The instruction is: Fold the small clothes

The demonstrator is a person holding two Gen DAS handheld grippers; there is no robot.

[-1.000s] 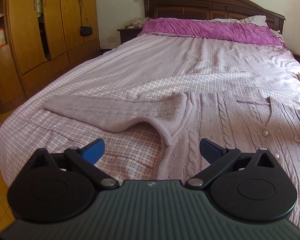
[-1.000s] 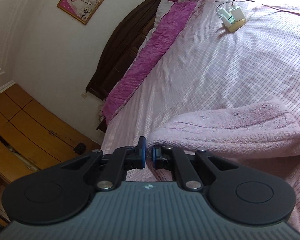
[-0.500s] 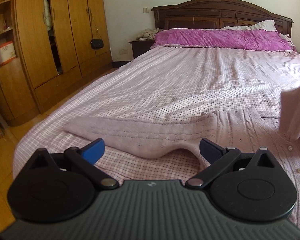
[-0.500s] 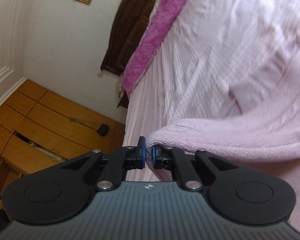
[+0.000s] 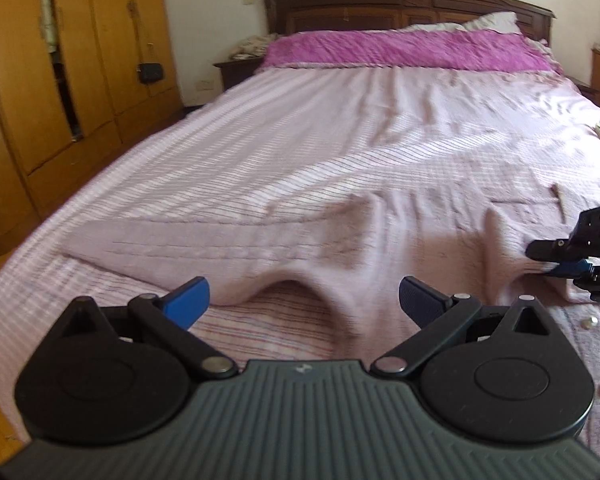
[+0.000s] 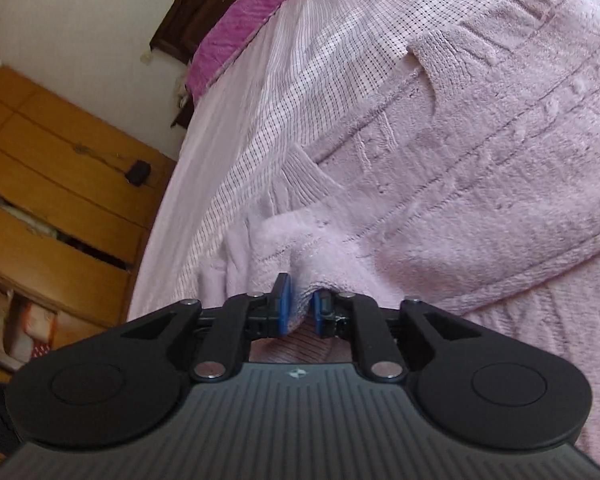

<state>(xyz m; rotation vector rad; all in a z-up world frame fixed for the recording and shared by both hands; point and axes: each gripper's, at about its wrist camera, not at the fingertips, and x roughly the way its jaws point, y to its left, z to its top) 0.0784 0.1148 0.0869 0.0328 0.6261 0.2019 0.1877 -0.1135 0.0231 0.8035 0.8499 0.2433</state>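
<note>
Now pink cable-knit cardigan [image 6: 480,152] (fuzzy, sleeve folded across) pinched by right gripper [image 6: 300,314].

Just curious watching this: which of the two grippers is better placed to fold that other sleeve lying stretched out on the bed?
Probably the left gripper: it is open, empty and faces the outstretched sleeve. The right gripper is shut on the folded-over sleeve.

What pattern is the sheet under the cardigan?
A fine pink-and-white check on the bed sheet, clearest in the right wrist view beside the cardigan.

Left tool [image 5: 304,300] jaws wide apart; right tool [image 6: 300,314] jaws nearly closed, gripping.
</note>
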